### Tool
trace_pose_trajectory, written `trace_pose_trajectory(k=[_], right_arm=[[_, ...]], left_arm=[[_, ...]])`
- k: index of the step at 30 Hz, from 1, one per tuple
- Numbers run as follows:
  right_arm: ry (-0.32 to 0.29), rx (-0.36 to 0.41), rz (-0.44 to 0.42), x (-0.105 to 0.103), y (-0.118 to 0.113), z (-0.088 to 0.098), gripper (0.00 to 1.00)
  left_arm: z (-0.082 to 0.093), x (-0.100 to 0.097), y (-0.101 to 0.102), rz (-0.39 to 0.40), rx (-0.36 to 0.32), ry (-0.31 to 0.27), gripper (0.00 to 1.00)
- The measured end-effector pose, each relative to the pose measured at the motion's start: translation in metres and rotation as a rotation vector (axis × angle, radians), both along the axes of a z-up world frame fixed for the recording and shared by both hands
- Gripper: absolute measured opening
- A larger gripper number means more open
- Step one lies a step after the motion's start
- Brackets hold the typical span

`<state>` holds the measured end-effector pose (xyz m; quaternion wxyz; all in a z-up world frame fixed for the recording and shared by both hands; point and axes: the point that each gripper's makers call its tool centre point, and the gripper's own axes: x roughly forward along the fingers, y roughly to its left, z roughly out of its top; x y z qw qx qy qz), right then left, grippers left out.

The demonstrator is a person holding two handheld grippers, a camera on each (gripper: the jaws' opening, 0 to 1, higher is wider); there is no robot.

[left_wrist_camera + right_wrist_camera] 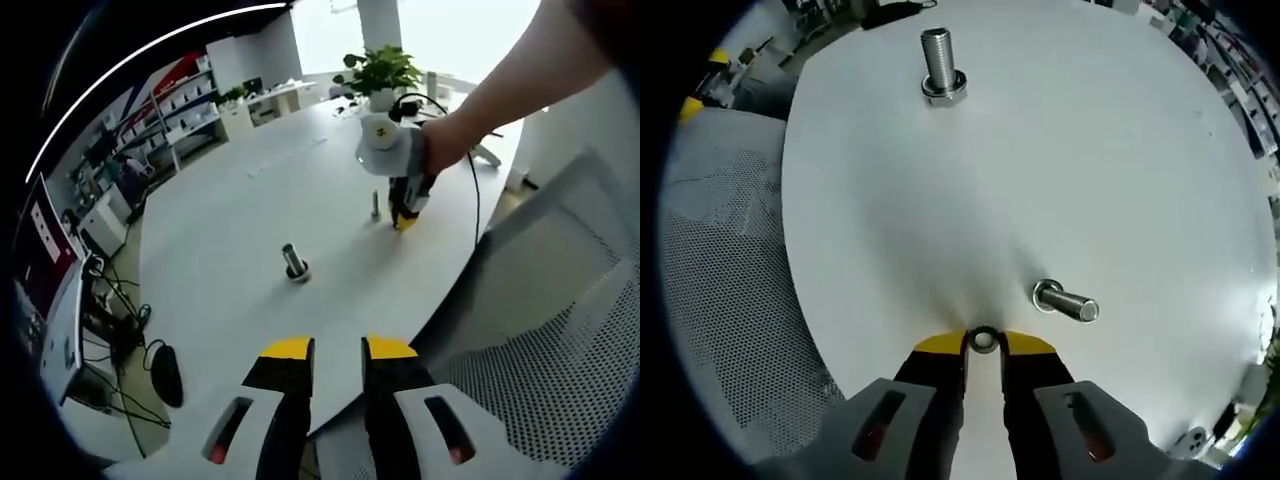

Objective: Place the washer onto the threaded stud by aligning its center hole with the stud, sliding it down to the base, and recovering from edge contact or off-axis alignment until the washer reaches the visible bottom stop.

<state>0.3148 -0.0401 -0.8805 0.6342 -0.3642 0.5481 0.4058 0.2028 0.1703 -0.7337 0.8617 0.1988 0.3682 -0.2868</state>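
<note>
Steel washer [984,339] sits pinched between the right tool [983,345] tips near the counter [1120,150] edge, beside the closer stud [1066,302]. Left tool [338,350] hangs empty, jaws slightly parted. Centre the hole over the stud, level, then lower it.

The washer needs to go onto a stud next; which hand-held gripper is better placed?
Right hand-held gripper: it is shut on the washer, with a threaded stud close by. The left hand-held gripper hangs back, holding nothing.

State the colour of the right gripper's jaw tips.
Yellow tips on the right gripper, black below; clearest in the right gripper view.
</note>
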Motion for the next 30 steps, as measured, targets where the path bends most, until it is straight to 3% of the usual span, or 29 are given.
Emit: trace_pose_trajectory(k=[2, 5, 10, 15, 26, 30], right_arm=[[-0.009, -0.044, 0.018, -0.001, 0.000, 0.000, 0.15], [-0.023, -0.046, 0.021, 0.000, 0.002, 0.000, 0.15], [0.003, 0.088, -0.155, 0.004, 0.001, 0.001, 0.14], [-0.040, 0.147, -0.124, 0.001, 0.000, 0.003, 0.13], [-0.075, 0.126, -0.091, 0.003, -0.004, 0.003, 0.13], [-0.086, 0.135, -0.113, 0.005, -0.009, 0.012, 0.13]], left_arm=[[0.000, 0.000, 0.001, 0.003, 0.002, 0.000, 0.16], [0.000, 0.000, 0.001, 0.004, 0.004, 0.000, 0.16], [0.001, 0.000, 0.001, 0.005, 0.002, -0.004, 0.16], [0.000, 0.000, 0.002, 0.007, 0.005, -0.002, 0.16], [0.002, 0.000, 0.002, 0.006, -0.002, -0.013, 0.16], [0.003, 0.000, 0.001, 0.005, -0.005, -0.016, 0.16]])
